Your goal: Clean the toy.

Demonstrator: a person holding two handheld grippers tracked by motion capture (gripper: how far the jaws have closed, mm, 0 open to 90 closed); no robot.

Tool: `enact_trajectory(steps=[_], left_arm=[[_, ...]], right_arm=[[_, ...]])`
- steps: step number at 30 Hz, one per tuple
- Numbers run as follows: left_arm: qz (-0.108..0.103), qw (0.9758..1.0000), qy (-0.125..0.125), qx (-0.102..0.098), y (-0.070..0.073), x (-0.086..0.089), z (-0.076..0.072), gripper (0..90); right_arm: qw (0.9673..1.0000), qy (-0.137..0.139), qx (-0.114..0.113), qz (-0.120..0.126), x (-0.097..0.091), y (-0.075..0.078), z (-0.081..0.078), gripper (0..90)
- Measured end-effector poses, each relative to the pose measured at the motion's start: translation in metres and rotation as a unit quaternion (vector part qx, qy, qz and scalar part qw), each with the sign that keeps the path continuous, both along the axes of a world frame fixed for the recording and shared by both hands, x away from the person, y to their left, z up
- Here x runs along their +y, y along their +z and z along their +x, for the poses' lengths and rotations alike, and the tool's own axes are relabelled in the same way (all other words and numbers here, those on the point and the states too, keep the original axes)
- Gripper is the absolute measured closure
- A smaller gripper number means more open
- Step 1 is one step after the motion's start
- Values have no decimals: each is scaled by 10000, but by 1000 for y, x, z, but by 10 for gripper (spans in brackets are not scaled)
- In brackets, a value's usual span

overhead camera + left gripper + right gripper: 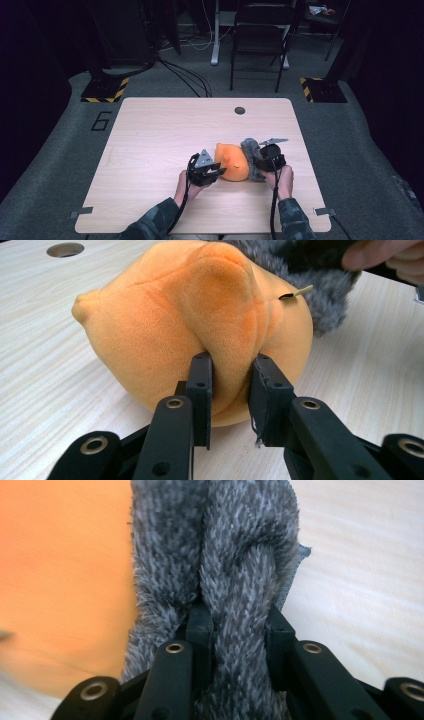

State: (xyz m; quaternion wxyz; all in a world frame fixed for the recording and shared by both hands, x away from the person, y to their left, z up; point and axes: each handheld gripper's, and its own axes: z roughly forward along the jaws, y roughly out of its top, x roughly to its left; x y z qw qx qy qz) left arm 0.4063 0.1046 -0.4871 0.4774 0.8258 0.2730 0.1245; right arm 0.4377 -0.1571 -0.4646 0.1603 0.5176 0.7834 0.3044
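High view: rounded orange plush cushion (233, 162) lying on pale wood-grain table (160, 135), right of middle and toward the near edge, with shaggy grey fur fabric (251, 155) touching its right side. Left gripper (210, 172) at the cushion's left flank, right gripper (263, 165) on the fur. Round cable hole (240, 110) near the far edge. Beyond, grey carpet with a painted numeral (101, 121), black-and-yellow striped bases (105, 90), a dark folding chair (260, 35), loose cables, dim surroundings.

Left gripper view: jaws clamped on a raised fold of the orange plush (230, 365), pinching only that ridge, not the body. Likely to slip off under a pull, since soft pile compresses and the bite looks shallow. Small tag (297, 291) poking out near the fur; a hand (390, 257) at the upper right.

Right gripper view: jaws closed tight on a thick twist of grey fur (240, 630), orange plush (65, 580) just beside. Opposing pulls could strain a seam or drag the whole bundle across the smooth tabletop; fur strands could shed or snag in the jaw hinges.
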Motion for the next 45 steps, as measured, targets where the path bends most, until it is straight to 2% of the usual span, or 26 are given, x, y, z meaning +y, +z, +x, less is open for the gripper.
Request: enact_trajectory(steps=[6, 7, 10, 11, 12, 13, 14, 15, 16, 17, 18, 19, 21, 23, 25, 28, 31, 32, 33, 34, 35, 36, 38, 39, 42, 45], left_arm=[[-36, 10000, 23, 22, -1, 1, 2, 730], [-37, 10000, 12, 49, 0, 2, 3, 730], [-54, 10000, 41, 53, 0, 2, 3, 731], [-49, 10000, 51, 35, 0, 2, 3, 731], [-48, 10000, 68, 37, 0, 3, 3, 731], [-48, 10000, 68, 37, 0, 3, 3, 731], [-48, 9999, 78, 61, -1, 3, 4, 731], [-38, 9999, 69, 87, -1, 3, 4, 731], [-51, 9999, 66, 95, -2, 4, 4, 730], [-54, 9999, 64, 86, -2, 5, 5, 730], [-81, 9998, 89, 136, -2, 5, 5, 731], [-75, 9999, 92, 114, -2, 5, 5, 730], [-62, 9999, 81, 100, -2, 4, 5, 730], [-57, 9999, 81, 96, -2, 4, 5, 730], [-54, 9999, 82, 96, -2, 4, 5, 728], [-18, 9999, 67, 91, -4, 4, 5, 717], [21, 10000, 62, 7, -3, 3, 3, 669], [20, 9999, 118, -30, -2, 1, 2, 627], [74, 9999, 110, -50, -1, 1, 1, 536], [211, 9995, 197, -151, -2, 0, -2, 483], [211, 9995, 197, -151, -2, 0, -2, 435], [314, 9991, 232, -144, -5, -1, -3, 407], [373, 9989, 245, -127, -7, -2, -3, 360], [375, 9989, 251, -119, -9, -3, -3, 360], [405, 9983, 285, -305, -14, -10, -2, 374], [349, 9985, 296, -314, -15, -10, -2, 531]], right_arm=[[9983, -230, 465, -250, -8, -32, 6, 719], [9988, -198, 388, -230, -8, -36, 6, 719], [9978, -101, 423, -505, -4, -30, 6, 720], [9974, -185, 482, -499, -3, -26, 4, 723], [9977, -140, 364, -550, -5, -24, 4, 726], [9981, -214, 237, -520, -7, -12, 2, 731], [9981, -214, 237, -520, -7, -12, 2, 731], [9986, -217, 75, -473, -9, -5, 2, 732], [9990, -227, -157, -339, -9, 11, -1, 734], [9990, -227, -157, -339, -9, 11, -1, 734], [9990, -213, -309, -255, -8, 21, -4, 734], [9982, -71, -601, -14, -1, 42, -11, 734], [9977, 4, -680, 51, 1, 47, -13, 733], [9966, 250, -771, 127, 12, 55, -18, 733], [9974, 428, -580, 1, 24, 49, -18, 732], [9977, 464, -373, -332, 34, 27, -12, 732], [9976, 380, -448, -373, 34, 18, -11, 732], [9977, 365, -440, -366, 34, 19, -12, 732], [9979, 326, -425, -375, 33, 19, -11, 732], [9980, 311, -417, -357, 32, 18, -11, 732], [9980, 311, -417, -357, 32, 18, -11, 732], [9983, 288, -389, -324, 30, 18, -10, 731], [9983, 291, -406, -298, 28, 17, -9, 731], [9983, 291, -406, -298, 28, 17, -9, 731], [9983, 287, -396, -306, 29, 17, -10, 731], [9980, 301, -434, -344, 30, 18, -10, 731]])
